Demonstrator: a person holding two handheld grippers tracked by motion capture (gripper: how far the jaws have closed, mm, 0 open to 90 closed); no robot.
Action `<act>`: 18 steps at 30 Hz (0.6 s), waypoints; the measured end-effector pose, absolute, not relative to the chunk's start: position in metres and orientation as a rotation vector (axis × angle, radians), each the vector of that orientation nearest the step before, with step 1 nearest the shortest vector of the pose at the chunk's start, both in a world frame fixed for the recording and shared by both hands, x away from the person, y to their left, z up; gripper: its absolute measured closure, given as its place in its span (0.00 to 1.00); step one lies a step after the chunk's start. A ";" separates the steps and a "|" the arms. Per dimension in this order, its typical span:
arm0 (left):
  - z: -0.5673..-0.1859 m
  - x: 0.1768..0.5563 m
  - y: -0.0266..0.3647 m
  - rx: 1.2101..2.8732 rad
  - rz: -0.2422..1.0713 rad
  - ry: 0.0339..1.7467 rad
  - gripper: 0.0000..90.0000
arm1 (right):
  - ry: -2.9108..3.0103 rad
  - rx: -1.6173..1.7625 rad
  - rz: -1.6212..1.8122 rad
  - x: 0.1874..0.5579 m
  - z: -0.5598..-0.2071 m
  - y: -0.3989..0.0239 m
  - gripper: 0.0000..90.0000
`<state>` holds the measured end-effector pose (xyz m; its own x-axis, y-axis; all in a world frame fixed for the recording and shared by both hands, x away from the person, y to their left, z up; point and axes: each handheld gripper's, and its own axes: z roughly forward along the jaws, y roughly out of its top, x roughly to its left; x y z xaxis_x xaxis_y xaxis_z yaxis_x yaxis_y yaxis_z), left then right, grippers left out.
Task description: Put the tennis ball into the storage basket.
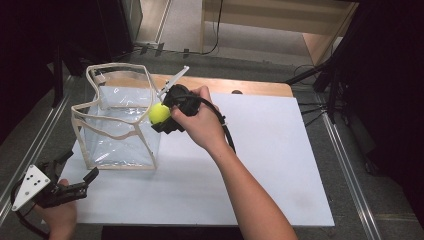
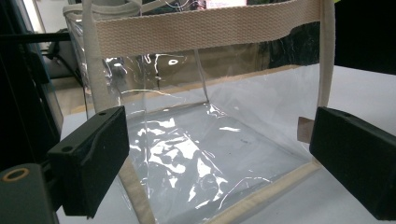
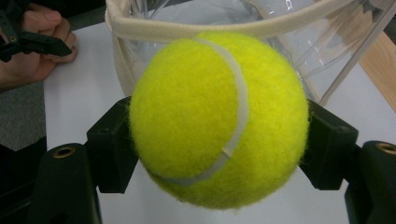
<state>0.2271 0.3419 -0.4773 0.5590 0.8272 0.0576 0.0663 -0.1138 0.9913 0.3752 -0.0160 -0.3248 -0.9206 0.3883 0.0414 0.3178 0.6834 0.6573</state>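
My right gripper (image 1: 162, 116) pinched the fuzzy yellow tennis ball (image 3: 218, 119) at the rim of the clear plastic, cream-trimmed bag (image 1: 120, 135). My left gripper (image 2: 219, 154) stood spread, facing that bag.

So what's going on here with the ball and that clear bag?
A person works at a white table with a gripper in each hand. The right gripper is shut on a yellow tennis ball, held up by the rim of a clear plastic bag with beige trim; the ball is not inside yet. The left gripper, jaws open and holding nothing, sits low beside the bag's near corner, facing it.
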 end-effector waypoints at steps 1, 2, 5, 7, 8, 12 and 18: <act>-0.477 0.227 0.342 1.567 0.774 0.781 0.06 | 2.791 0.600 1.055 0.375 -0.324 -0.016 0.26; -0.477 0.227 0.342 1.567 0.774 0.781 0.06 | 2.792 0.602 1.054 0.375 -0.323 -0.015 0.26; -0.477 0.227 0.342 1.566 0.774 0.781 0.06 | 2.789 0.586 1.059 0.376 -0.320 -0.015 0.26; -0.477 0.227 0.342 1.567 0.774 0.780 0.06 | 2.792 0.592 1.059 0.376 -0.318 -0.014 0.26; -0.477 0.227 0.342 1.568 0.773 0.781 0.06 | 2.793 0.592 1.053 0.376 -0.317 -0.014 0.26; -0.477 0.227 0.342 1.567 0.775 0.780 0.06 | 2.786 0.586 1.063 0.377 -0.312 -0.014 0.26; -0.477 0.227 0.342 1.568 0.775 0.781 0.06 | 2.778 0.572 1.059 0.379 -0.305 -0.014 0.26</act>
<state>0.2271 0.3422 -0.4772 0.5584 0.8274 0.0595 0.0658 -0.1157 0.9911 0.3793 -0.0140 -0.3054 -0.9222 0.3856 0.0273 0.3060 0.6850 0.6612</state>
